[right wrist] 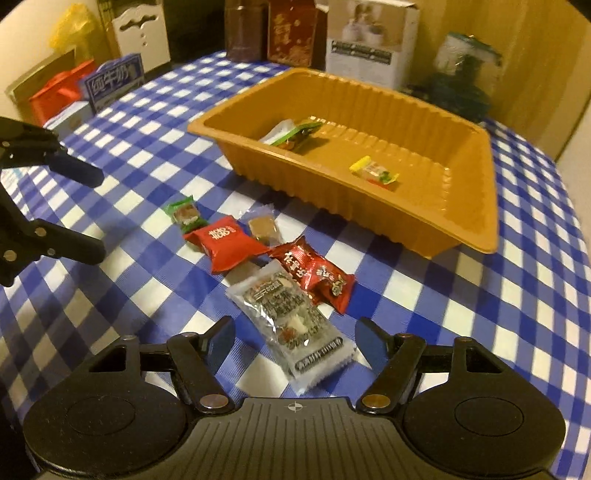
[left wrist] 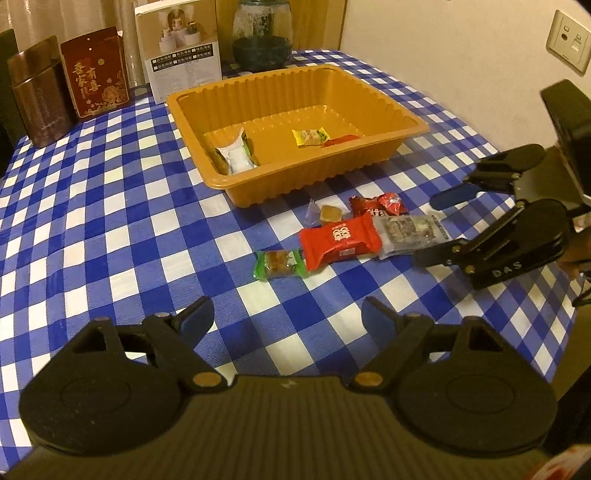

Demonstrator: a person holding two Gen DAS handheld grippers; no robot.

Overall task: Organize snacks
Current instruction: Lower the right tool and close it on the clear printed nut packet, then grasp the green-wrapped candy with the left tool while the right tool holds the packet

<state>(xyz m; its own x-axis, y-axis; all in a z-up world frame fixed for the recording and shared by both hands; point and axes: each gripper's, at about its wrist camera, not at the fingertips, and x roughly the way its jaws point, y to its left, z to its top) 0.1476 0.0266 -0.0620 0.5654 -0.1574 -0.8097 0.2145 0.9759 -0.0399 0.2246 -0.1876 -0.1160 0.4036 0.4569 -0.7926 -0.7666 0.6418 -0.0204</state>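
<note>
An orange plastic tray (left wrist: 410, 122) (right wrist: 476, 229) stands on the blue checked tablecloth. It holds a white-green packet (left wrist: 238, 153) (right wrist: 291, 133) and a yellow candy (left wrist: 309, 136) (right wrist: 375, 171). In front of the tray lie a green candy (left wrist: 279, 263) (right wrist: 185, 215), a red packet (left wrist: 338, 240) (right wrist: 225, 242), a brown candy (left wrist: 330, 213) (right wrist: 262, 228), a dark red packet (left wrist: 378, 205) (right wrist: 314, 275) and a clear grey packet (left wrist: 408, 230) (right wrist: 295, 325). My left gripper (left wrist: 286, 319) (right wrist: 92, 214) is open and empty, short of the green candy. My right gripper (right wrist: 295, 339) (left wrist: 432, 227) is open, its jaws on either side of the clear grey packet's near end.
Along the table's far edge stand a brown tin (left wrist: 38, 96), a red box (left wrist: 96, 72), a white carton (left wrist: 183, 48) (right wrist: 369, 40) and a glass jar (left wrist: 262, 35) (right wrist: 465, 70). Boxes and a blue carton (right wrist: 114, 81) sit off the left edge. A wall socket (left wrist: 570, 42) is at right.
</note>
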